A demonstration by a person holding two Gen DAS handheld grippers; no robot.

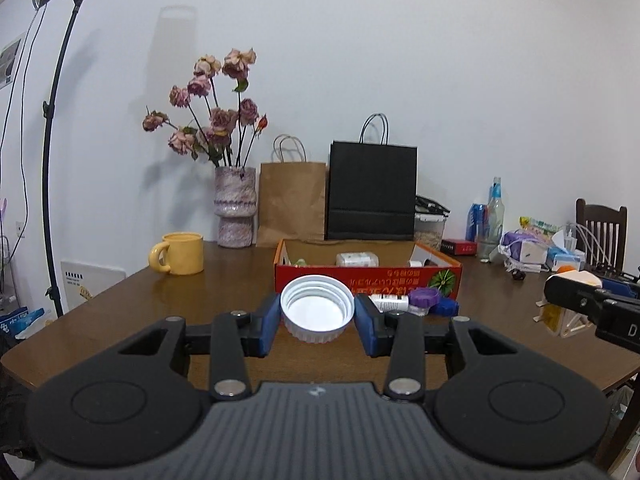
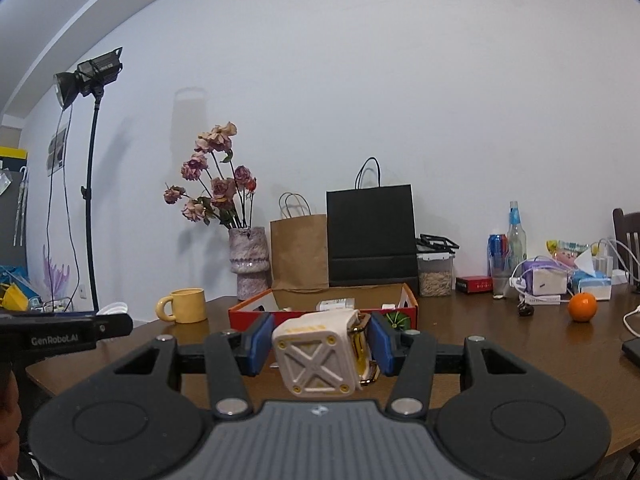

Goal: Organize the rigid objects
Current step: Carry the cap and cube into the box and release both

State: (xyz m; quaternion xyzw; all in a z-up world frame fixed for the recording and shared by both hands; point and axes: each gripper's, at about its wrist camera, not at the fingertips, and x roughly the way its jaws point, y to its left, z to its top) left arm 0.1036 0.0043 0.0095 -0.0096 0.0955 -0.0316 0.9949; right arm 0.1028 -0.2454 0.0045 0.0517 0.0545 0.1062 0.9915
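My left gripper (image 1: 317,314) is shut on a white ribbed screw cap (image 1: 317,309), held open side up above the table, just in front of the red cardboard box (image 1: 360,278). In the right wrist view my right gripper (image 2: 320,346) is shut on a cream, cube-shaped plastic object with an X-patterned face and yellow and gold parts (image 2: 318,354), also short of the red cardboard box (image 2: 248,312). The box holds several small white items (image 1: 357,259). A white tube (image 1: 390,302) and purple pieces (image 1: 426,298) lie against its front wall. The right gripper (image 1: 568,316) shows at the right edge of the left view.
A yellow mug (image 1: 180,253) stands left of the box. Behind it are a vase of dried roses (image 1: 235,212), a brown paper bag (image 1: 291,202) and a black bag (image 1: 372,192). Bottles, cans, tissue packs and an orange (image 2: 582,307) crowd the right. A light stand (image 1: 54,128) rises at left.
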